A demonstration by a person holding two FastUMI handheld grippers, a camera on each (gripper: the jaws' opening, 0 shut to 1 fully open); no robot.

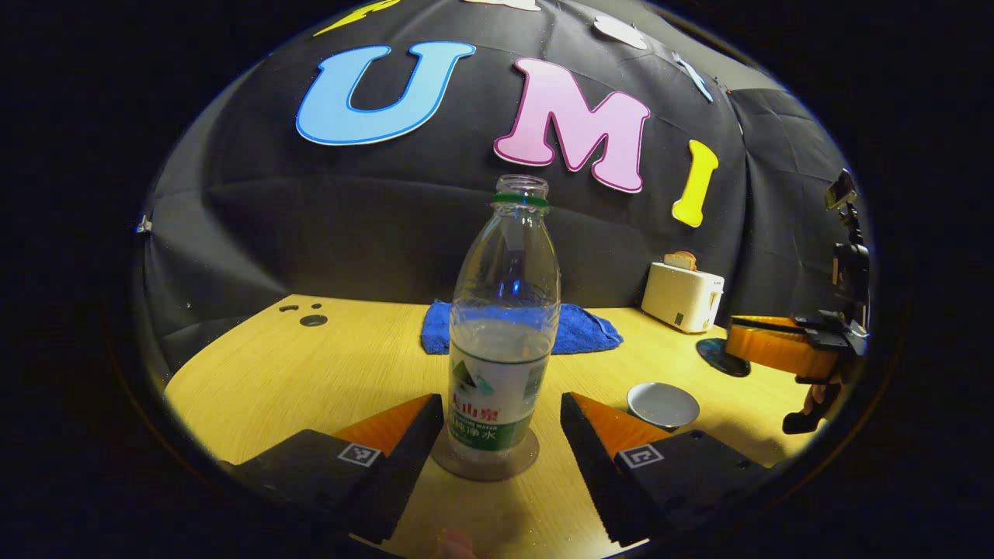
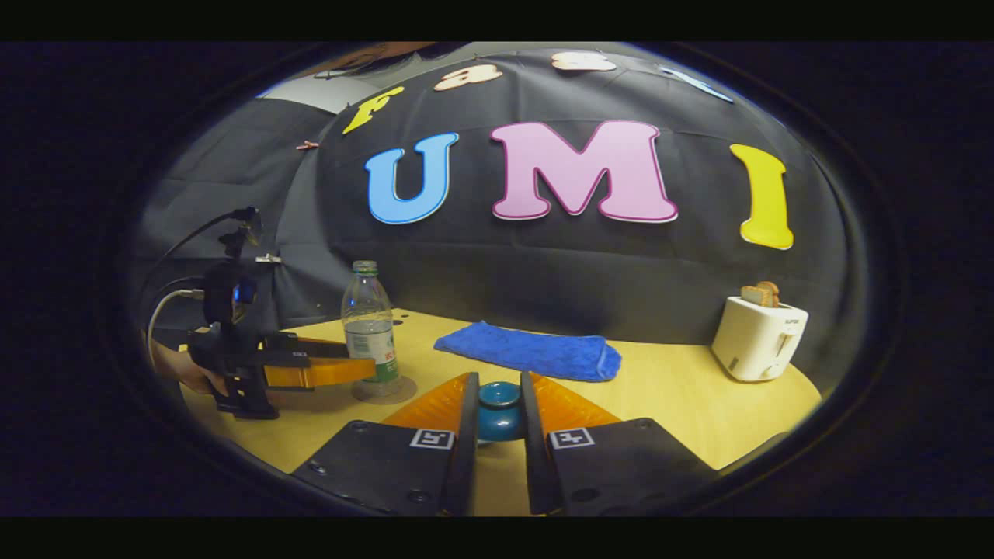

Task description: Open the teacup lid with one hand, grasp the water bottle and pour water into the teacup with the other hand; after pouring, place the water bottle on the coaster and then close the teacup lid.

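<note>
An uncapped clear water bottle (image 1: pixel 505 326), about half full, stands upright on a round coaster (image 1: pixel 485 464). My left gripper (image 1: pixel 501 410) is open around the bottle's base, with a small gap on each side. To the right sits the open grey teacup (image 1: pixel 662 404). Beyond it, my right gripper (image 1: pixel 769 345) holds the dark lid (image 1: pixel 718 359) just above the table. In the right gripper view, my right gripper (image 2: pixel 499 382) is shut on the teal lid knob (image 2: pixel 499 407). The bottle (image 2: pixel 369 322), coaster (image 2: pixel 386 390) and left gripper (image 2: pixel 326 371) are off to the left.
A folded blue towel (image 2: pixel 532 351) lies at the back of the wooden table (image 2: pixel 683 404). A white toaster (image 2: pixel 757 338) with bread in it stands at the back right. A hand (image 2: pixel 178 369) holds the left gripper at the table's left edge.
</note>
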